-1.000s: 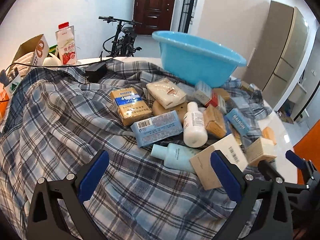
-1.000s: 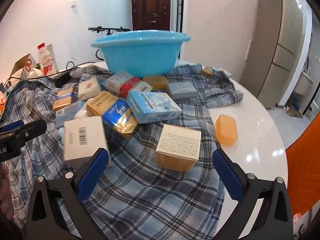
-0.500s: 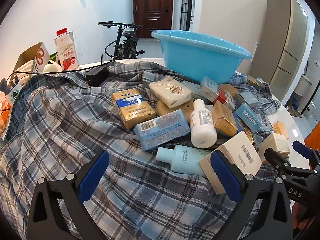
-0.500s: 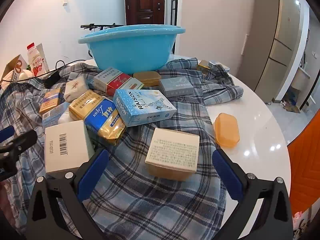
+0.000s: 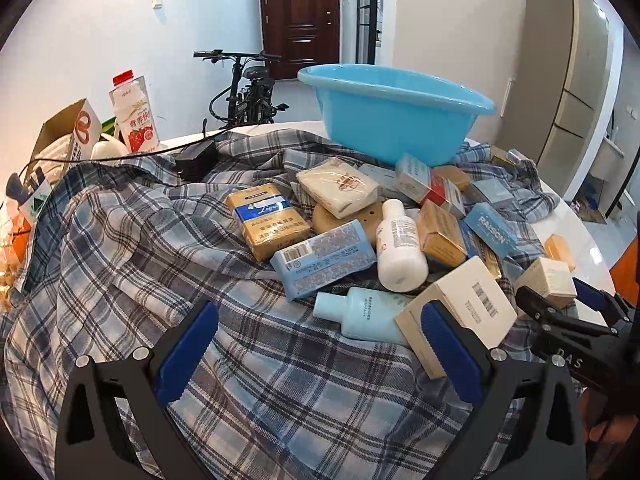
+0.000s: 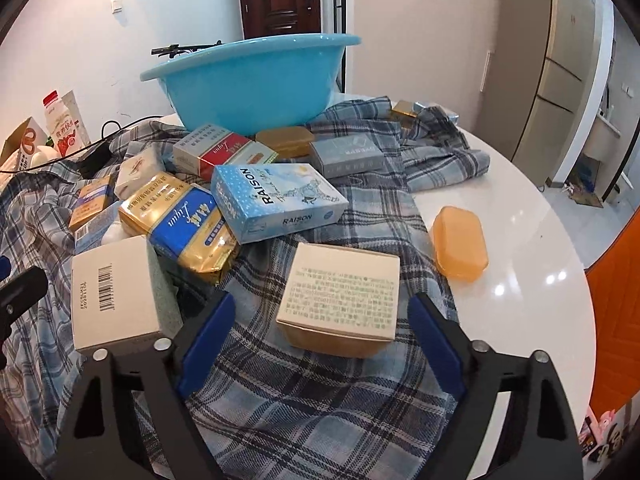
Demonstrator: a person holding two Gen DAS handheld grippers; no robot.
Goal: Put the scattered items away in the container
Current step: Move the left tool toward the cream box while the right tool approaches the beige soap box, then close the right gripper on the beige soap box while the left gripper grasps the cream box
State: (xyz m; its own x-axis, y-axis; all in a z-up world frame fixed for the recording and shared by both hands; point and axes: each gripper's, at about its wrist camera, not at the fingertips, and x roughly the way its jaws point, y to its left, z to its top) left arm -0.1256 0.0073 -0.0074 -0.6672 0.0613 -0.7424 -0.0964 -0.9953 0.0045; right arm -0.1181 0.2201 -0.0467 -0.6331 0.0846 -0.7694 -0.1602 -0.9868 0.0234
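Observation:
A blue plastic basin (image 5: 394, 114) (image 6: 256, 84) stands at the back of a plaid cloth (image 5: 132, 264). Several boxes, soap bars and bottles lie in a heap in front of it. My left gripper (image 5: 320, 344) is open and empty above the cloth, short of a pale blue bottle (image 5: 360, 314) and a white barcode box (image 5: 460, 312). My right gripper (image 6: 320, 336) is open, its fingers either side of a cream box with small print (image 6: 344, 296), not touching it. A blue RAISON box (image 6: 276, 200) and a gold-blue pack (image 6: 180, 224) lie beyond.
An orange soap bar (image 6: 460, 242) lies on the bare white table (image 6: 520, 220) to the right. A milk carton (image 5: 134, 114), a cardboard box (image 5: 66, 136) and a black charger (image 5: 196, 160) sit at the back left. The table edge curves at the right.
Both grippers have moved forward toward the heap. The cream box now sits closer, between the right gripper's fingers. Both stay open and empty.

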